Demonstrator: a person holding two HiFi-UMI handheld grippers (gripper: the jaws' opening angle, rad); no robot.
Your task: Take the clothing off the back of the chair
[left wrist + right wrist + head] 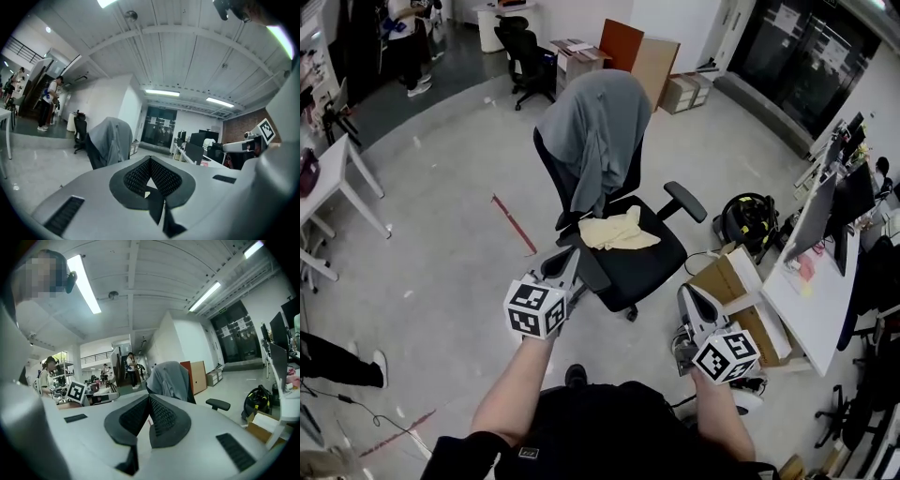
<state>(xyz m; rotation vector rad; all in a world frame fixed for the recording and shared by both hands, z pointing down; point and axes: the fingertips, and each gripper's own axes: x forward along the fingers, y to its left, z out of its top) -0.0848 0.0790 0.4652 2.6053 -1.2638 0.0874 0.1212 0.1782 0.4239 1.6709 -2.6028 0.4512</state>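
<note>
The left gripper (569,261) and right gripper (694,302) have their fingers closed on nothing, short of the chair (649,264), which reads as the approach. Next they must open and reach the grey garment (595,127) draped over the backrest, its long axis vertical and its loose end probably hanging toward the seat.

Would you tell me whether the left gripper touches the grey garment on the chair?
Apart: the head view shows the seat between the left gripper and the grey garment.
</note>
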